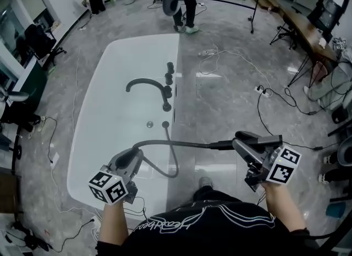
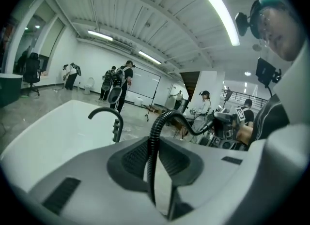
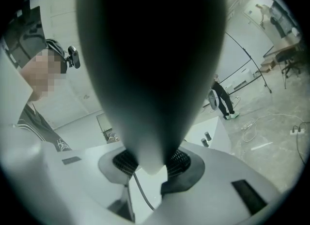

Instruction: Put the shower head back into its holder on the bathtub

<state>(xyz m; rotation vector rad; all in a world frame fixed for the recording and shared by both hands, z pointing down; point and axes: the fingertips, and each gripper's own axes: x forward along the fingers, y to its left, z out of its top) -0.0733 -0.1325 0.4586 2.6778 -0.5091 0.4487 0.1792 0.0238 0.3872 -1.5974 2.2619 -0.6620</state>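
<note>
Black shower head point(image 3: 150, 64), a close blur in the right gripper point(image 3: 147, 172)

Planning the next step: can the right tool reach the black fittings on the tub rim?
Probably yes. Nothing stands between the right tool, shut on the shower head, and the fittings; the hose hangs in a slack loop, though the left tool grips it.

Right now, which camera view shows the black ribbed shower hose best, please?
The head view: the black ribbed shower hose runs from the white bathtub's rim to the right gripper. The left gripper view shows one curved stretch between its fingers; the right gripper view, a thin sliver.
</note>
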